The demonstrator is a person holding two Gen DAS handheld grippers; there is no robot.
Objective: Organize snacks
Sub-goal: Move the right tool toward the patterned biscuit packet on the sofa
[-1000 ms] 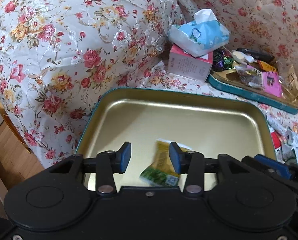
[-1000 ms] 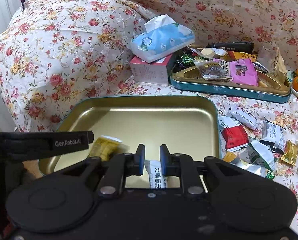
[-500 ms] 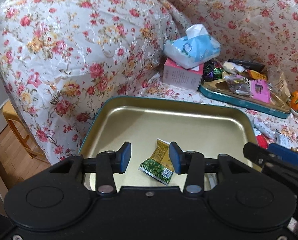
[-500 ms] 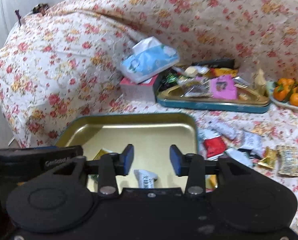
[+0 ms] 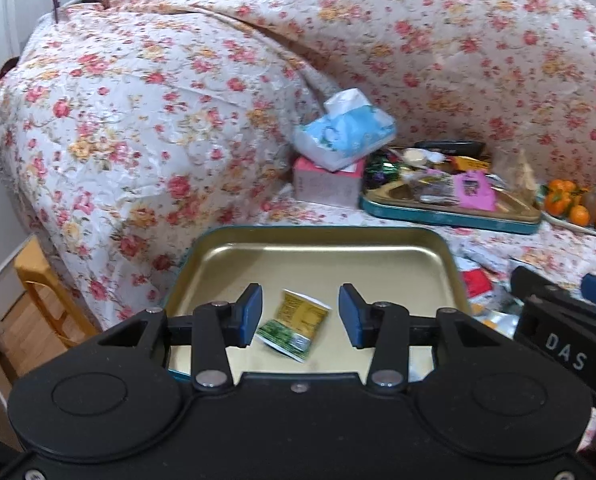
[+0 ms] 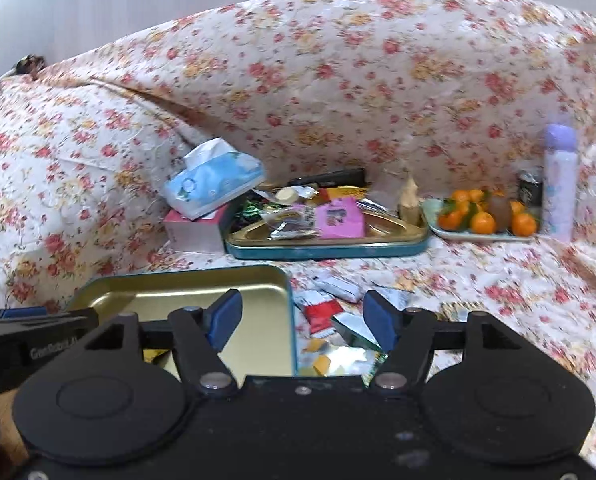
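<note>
Two handheld grippers hang over a floral-covered sofa strewn with snacks. The left gripper (image 5: 300, 316) stands with its blue pads spread and nothing pinched; a yellow-and-green snack packet (image 5: 295, 330) lies flat on the floor of the near gold tray (image 5: 322, 240), seen in the gap between the pads but untouched by them. The right gripper (image 6: 302, 315) has just been opening its jaws, and its fingers too stand apart and empty, framing the tray's right rim and a heap of loose wrappers (image 6: 338, 332) on the cloth beside it. Those wrappers are partly cut off by the gripper body and smeared by motion blur; a red-and-white one can be picked out, the rest are hard to tell apart. The tray's near edge is hidden behind both gripper bodies, so whatever else lies there cannot be read. Farther back, a second tray (image 6: 326, 246) with a teal wall holds a jumble of packets, a pink one clearest. To its left a blue tissue pack (image 6: 213, 184) rests tilted on a pink box (image 6: 195, 232). At right, a plate of oranges (image 6: 486, 220) sits next to a lilac-capped bottle (image 6: 560, 184). In the left view the right gripper's side intrudes at the edge, mostly cropped.
</note>
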